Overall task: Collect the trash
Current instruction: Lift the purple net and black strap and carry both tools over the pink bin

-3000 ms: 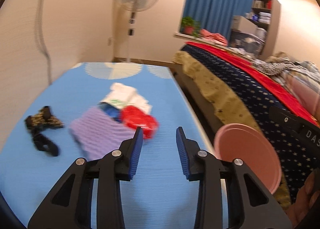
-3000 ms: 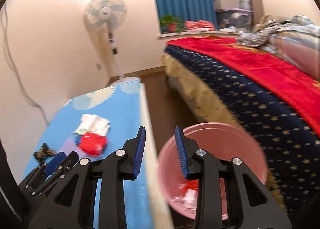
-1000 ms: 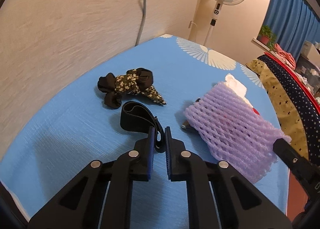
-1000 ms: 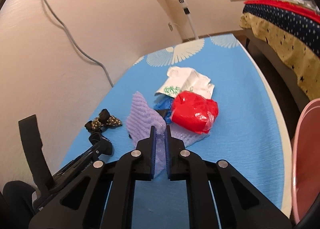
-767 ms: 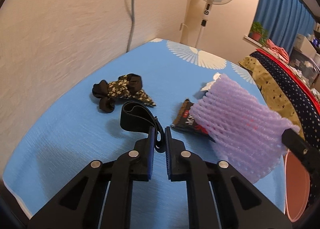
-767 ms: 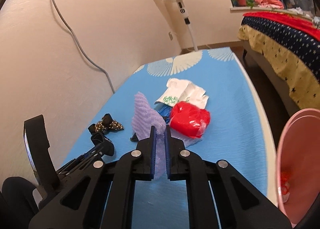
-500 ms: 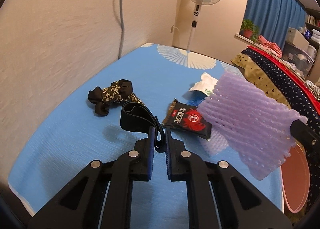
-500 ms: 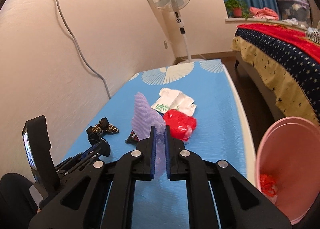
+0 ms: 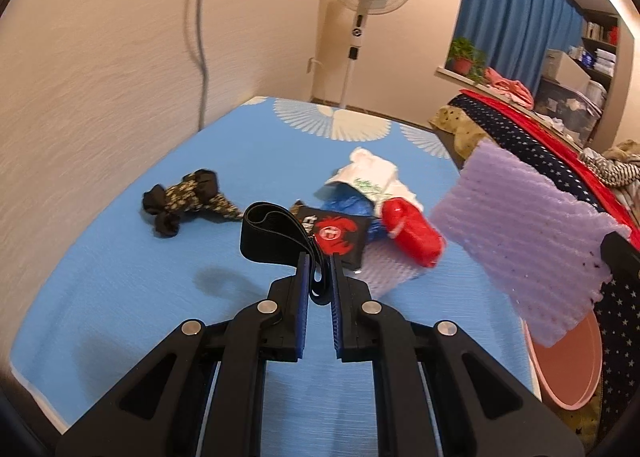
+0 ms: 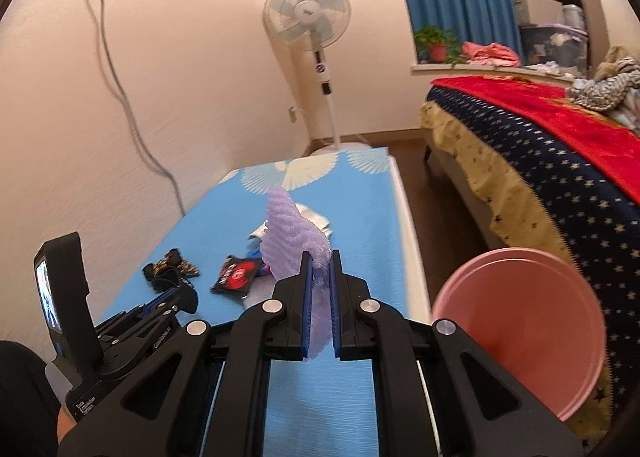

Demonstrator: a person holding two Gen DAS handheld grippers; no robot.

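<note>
My left gripper (image 9: pixel 319 257) is shut on a black elastic band (image 9: pixel 272 237), lifted above the blue mat (image 9: pixel 160 281). My right gripper (image 10: pixel 320 257) is shut on a purple foam net (image 10: pixel 294 233), held in the air; the same purple foam net (image 9: pixel 528 241) hangs at the right of the left wrist view. On the mat lie a black snack packet with a red emblem (image 9: pixel 334 235), a red wrapper (image 9: pixel 414 237), a blue wrapper (image 9: pixel 352 207) and a white plastic bag (image 9: pixel 370 177). The pink bin (image 10: pixel 520 321) stands on the floor right of the mat.
A black floral hair scrunchie (image 9: pixel 184 199) lies at the mat's left. A standing fan (image 10: pixel 316 41) is beyond the mat's far end. The bed with a starred navy cover (image 10: pixel 560 185) runs along the right, and a wall with a cable (image 10: pixel 120 89) borders the left.
Both grippers rose and drew back with their loads. The foam net came off the pile, uncovering the black packet and red wrapper. The pink bin came further into the right wrist view.
</note>
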